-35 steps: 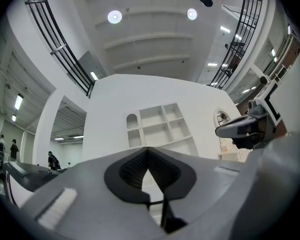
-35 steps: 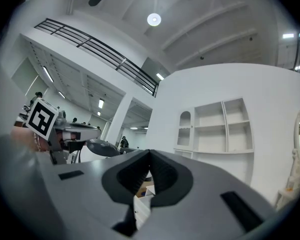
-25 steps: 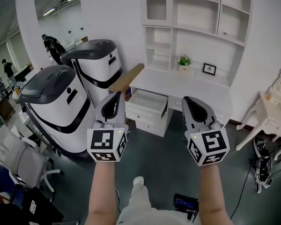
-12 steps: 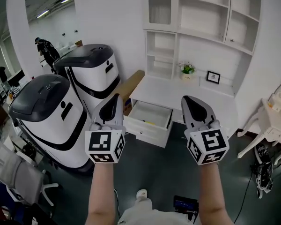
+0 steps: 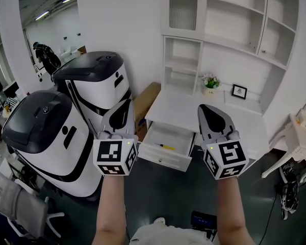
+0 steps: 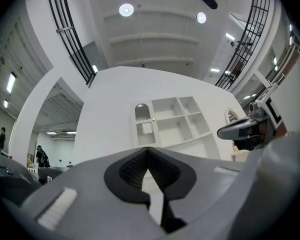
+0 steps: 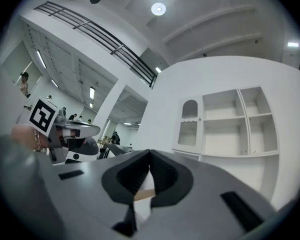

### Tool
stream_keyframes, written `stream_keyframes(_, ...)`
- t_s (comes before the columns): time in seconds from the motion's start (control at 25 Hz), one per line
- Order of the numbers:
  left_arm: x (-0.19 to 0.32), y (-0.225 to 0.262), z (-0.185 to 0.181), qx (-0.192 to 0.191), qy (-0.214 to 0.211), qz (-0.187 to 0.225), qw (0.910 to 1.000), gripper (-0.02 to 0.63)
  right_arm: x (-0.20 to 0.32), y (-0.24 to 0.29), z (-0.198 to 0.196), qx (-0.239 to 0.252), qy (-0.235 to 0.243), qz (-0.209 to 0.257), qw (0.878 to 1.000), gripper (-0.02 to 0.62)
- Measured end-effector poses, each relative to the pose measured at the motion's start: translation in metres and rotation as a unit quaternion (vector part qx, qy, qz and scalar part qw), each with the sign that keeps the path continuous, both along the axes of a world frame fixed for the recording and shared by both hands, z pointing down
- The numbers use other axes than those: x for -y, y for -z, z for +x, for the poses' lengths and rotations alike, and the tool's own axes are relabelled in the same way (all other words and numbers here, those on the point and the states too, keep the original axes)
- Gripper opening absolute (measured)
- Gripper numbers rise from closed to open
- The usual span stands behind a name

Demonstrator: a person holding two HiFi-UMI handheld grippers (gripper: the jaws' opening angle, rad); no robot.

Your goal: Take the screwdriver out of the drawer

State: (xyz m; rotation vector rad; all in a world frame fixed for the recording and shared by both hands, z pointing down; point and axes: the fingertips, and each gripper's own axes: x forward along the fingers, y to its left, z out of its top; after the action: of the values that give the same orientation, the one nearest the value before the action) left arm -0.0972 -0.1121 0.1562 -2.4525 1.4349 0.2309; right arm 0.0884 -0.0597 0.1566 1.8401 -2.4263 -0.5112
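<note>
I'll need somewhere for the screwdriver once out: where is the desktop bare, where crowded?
The desktop is bare from its left edge along the front, above the open drawer. Crowded only at the back: potted plant and picture frame.

The drawer (image 5: 166, 153) stood pulled out from the worktop's (image 5: 186, 106) front, with the screwdriver (image 5: 167, 147) lying in it. A plant (image 5: 210, 81) and a picture frame (image 5: 239, 91) sat at the worktop's back; two large machines (image 5: 94, 83) stood to its left.

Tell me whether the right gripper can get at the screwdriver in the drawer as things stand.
Probably yes, but not yet: the drawer stands open with the screwdriver exposed and nothing in between, though the right gripper is shut and looks short of it.
</note>
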Motion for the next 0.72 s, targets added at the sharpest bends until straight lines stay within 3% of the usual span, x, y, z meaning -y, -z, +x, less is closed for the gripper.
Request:
stream_keyframes(0.36, 0.054, -0.015, -0.012, -0.001, 0.000, -0.014, 0.9999, 0.003, 0.064, -0.006, -0.015, 0.000, 0.003, -0.010, 1.000, 0.008)
stream_keyframes(0.64, 0.092, -0.031, -0.007, -0.001, 0.007, -0.033, 0.9994, 0.003, 0.105, -0.015, -0.010, 0.037, 0.021, -0.018, 0.999, 0.009)
stream_keyframes(0.72, 0.104, -0.034, -0.001, 0.003, 0.009, -0.035, 0.9993, 0.003, 0.120, -0.020, -0.003, 0.040, 0.024, -0.027, 0.999, 0.041)
